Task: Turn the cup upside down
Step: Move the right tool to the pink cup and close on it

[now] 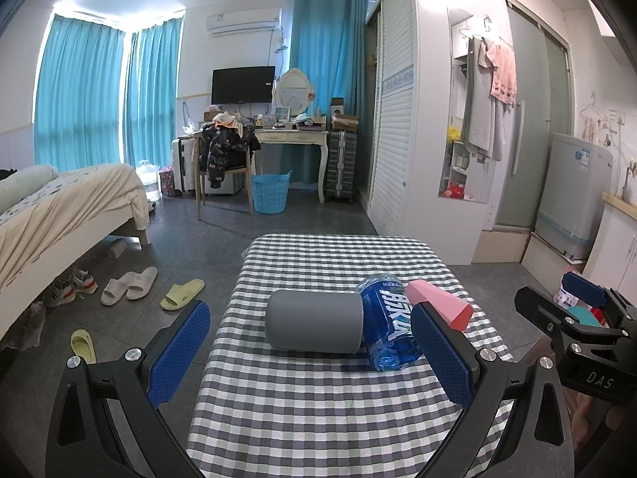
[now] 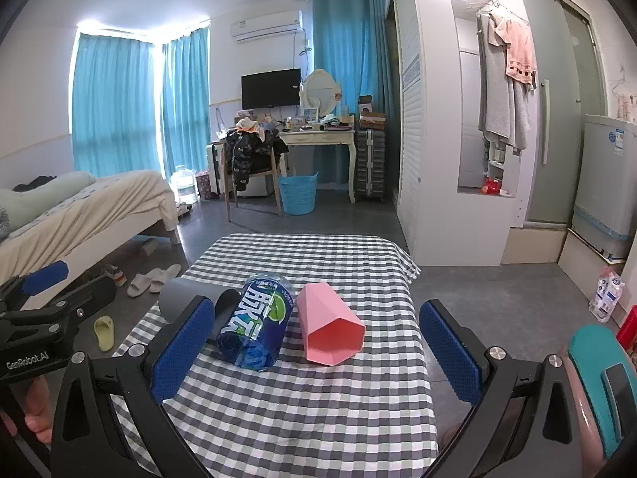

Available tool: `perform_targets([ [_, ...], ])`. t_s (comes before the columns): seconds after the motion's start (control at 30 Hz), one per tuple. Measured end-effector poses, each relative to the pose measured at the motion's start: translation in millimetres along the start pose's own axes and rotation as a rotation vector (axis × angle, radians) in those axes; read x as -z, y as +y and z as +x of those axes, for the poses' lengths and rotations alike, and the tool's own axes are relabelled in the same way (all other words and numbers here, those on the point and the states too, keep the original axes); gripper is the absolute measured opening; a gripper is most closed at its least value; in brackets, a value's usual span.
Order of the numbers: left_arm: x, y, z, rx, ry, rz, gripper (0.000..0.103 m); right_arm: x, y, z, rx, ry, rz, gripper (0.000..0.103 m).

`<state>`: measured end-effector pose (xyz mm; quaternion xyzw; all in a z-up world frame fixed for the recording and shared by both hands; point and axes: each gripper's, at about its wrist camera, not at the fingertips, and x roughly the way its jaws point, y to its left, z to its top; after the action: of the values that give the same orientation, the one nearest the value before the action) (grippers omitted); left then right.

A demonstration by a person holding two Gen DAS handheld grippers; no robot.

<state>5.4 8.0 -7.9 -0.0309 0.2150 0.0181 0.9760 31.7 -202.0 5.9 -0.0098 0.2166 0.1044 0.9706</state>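
Pink cup [image 2: 332, 328] on side, grippers wide

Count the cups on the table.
2. The grey cup lies on its side at the left, touching the blue bottle. The pink cup lies on its side right of the bottle. None seems hidden.

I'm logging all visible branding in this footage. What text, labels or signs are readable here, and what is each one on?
"DAS": white letters on the black body of the right gripper.
"GenRobot.AI": white letters on the black body of the left gripper.
Large white Chinese characters on the blue bottle: visible, but I cannot read them reliably.
Stickers on the air conditioner and the washing machine: too small to read.
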Motion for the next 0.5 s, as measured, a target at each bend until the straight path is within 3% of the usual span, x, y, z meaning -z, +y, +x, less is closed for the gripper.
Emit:
perform_targets([
  [0.5,7,6,27,-0.021,0.061,-0.014,0.103,3,-10,13,0.009,0.044,-0.009,0.103],
])
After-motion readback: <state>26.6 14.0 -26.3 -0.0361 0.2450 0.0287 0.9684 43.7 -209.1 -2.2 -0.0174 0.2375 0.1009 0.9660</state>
